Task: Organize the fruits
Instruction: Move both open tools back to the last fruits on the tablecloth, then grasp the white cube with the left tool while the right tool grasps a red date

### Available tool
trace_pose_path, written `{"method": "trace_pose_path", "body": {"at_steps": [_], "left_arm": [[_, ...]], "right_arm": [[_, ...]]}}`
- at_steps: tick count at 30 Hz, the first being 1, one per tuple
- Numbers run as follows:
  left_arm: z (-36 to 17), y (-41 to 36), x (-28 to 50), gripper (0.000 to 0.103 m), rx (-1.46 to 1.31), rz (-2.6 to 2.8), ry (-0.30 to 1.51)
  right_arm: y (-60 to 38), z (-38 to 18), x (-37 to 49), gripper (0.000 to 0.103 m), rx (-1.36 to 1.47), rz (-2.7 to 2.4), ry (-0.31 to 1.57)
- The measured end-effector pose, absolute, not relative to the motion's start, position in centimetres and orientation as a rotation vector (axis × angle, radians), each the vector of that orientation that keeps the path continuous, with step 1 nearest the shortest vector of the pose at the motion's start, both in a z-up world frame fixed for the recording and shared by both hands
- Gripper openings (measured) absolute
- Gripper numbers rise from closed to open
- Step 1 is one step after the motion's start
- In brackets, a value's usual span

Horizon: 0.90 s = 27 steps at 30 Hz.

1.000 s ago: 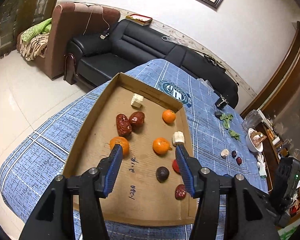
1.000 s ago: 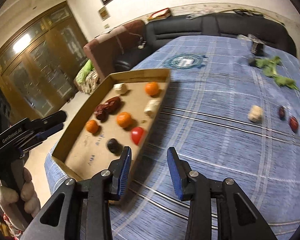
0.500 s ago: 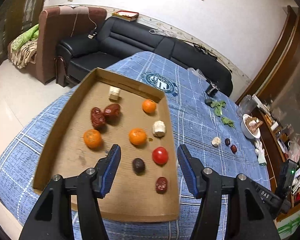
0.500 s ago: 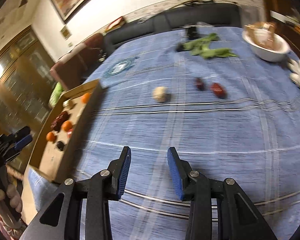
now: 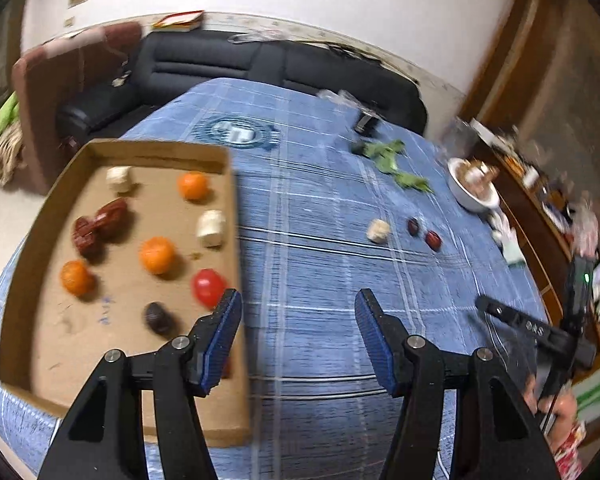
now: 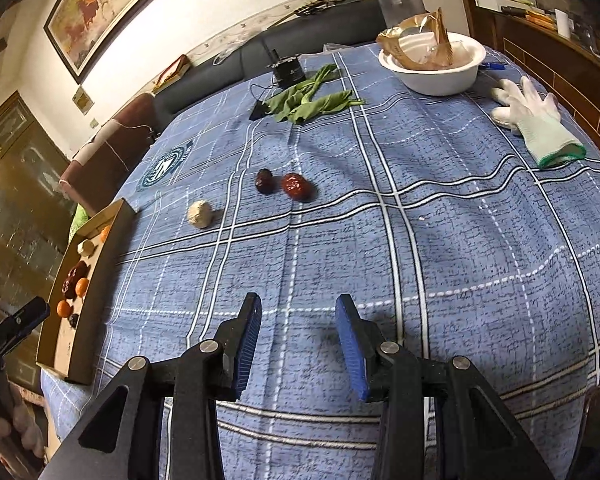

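Right hand-held gripper (image 6: 296, 344): I hold it partly open, nothing between the jaws, over bare cloth near the surface's (image 6: 440, 240) front edge.
Left hand-held gripper (image 5: 296, 340): jaws just been opening, empty, beside the cardboard tray's (image 5: 236, 240) right wall.

Risks, my judgement: both jaw gaps look narrow for a clean straddle, so a pad could nudge a piece and roll it toward an edge; the loose cloth may wrinkle under a fingertip.

Loose pieces, mid-surface, well ahead of the right jaws: pale chunk (image 6: 200, 213), dark date (image 6: 265, 181), red date (image 6: 296, 186), the dates just beside each other. Sorted fruit lies in the tray at the left edge.
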<state>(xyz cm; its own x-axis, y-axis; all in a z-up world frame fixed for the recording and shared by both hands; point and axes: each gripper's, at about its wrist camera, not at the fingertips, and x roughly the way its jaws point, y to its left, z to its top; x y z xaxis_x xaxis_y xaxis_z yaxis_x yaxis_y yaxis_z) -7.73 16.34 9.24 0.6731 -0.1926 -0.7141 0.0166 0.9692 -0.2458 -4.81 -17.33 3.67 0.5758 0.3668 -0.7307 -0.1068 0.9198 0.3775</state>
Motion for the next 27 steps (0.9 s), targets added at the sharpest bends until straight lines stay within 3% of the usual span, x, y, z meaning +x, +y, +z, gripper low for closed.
{"method": "trace_pose_path", "body": {"at_steps": [2, 27], "left_arm": [[9.3, 15.1, -7.2, 0.066, -0.203, -0.140, 0.829], [5.4, 6.6, 3.1, 0.066, -0.061, -0.207, 0.894]], "right_arm": [[-17.4, 3.7, -4.5, 0.042, 0.304, 0.282, 0.918], [-13.8, 3.9, 5.1, 0.042, 0.182, 0.225, 0.884]]}}
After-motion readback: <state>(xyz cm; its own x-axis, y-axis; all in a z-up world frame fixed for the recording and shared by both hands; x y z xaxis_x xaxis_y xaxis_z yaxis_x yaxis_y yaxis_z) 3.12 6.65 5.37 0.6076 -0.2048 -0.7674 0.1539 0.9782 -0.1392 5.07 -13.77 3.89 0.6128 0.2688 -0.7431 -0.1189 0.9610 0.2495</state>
